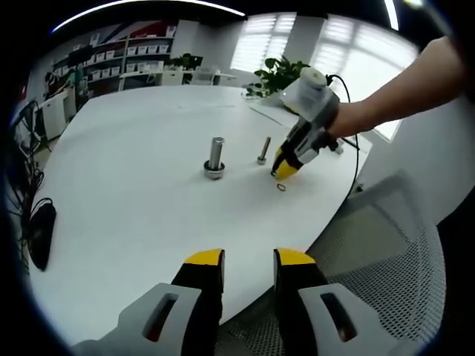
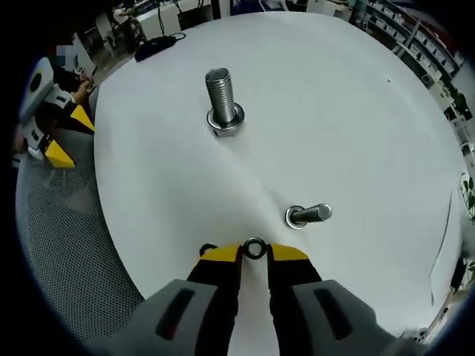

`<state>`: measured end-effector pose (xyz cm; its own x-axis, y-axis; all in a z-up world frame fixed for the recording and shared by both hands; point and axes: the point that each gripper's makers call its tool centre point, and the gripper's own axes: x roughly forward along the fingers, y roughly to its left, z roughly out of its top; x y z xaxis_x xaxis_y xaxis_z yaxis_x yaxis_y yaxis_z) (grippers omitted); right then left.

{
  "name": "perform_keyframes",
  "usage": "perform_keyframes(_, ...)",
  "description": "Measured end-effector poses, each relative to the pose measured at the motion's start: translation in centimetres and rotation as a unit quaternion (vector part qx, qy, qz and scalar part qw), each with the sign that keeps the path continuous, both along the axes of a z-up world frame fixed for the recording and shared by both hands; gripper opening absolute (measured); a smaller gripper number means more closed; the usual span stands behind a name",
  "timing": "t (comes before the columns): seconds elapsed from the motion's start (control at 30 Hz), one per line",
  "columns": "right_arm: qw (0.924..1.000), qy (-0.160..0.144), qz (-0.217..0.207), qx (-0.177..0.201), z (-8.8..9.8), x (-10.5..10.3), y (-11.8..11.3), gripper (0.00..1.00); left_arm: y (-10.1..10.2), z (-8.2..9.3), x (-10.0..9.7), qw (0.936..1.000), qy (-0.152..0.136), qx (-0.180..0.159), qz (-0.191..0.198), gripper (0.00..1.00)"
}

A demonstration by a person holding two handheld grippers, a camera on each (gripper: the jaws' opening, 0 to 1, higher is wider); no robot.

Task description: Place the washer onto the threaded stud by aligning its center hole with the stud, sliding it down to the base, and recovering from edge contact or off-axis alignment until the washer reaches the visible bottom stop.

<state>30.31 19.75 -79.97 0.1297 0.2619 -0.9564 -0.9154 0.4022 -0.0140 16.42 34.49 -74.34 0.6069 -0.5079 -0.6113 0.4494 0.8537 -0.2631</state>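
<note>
On the white table (image 2: 356, 111) a thick threaded stud (image 2: 220, 93) (image 1: 216, 153) stands upright on its wide base. A thinner bolt (image 2: 308, 215) (image 1: 264, 150) stands beside it. A small washer (image 2: 254, 248) sits between the yellow fingertips of my right gripper (image 2: 254, 254), whose jaws are shut on its rim, low over the table. A second ring (image 2: 207, 248) (image 1: 282, 187) lies by that gripper's left finger. The right gripper (image 1: 284, 170), held by a hand, points down to the right of the thin bolt. My left gripper (image 1: 249, 261) (image 2: 59, 137) is open off the table's edge, holding nothing.
A grey mesh chair (image 1: 386, 245) (image 2: 67, 230) stands against the table's edge by the left gripper. A black object (image 1: 41, 233) (image 2: 156, 44) lies at the table's rim. A potted plant (image 1: 278, 74) stands at the far side, with shelves behind.
</note>
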Motion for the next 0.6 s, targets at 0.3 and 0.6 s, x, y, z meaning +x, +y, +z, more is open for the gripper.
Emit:
perform_keyframes(0.3, 0.9969, 0.016, 0.03, -0.071, -0.23, -0.02, 0.04, 0.15, 0.17, -0.02, 0.12, 1.0, -0.002, 0.003, 0.004, 0.24)
perform_keyframes(0.6, 0.9946, 0.019, 0.018, -0.1, -0.16, -0.04, 0.04, 0.15, 0.08, -0.19, 0.0, 1.0, 0.003, 0.006, 0.0, 0.24)
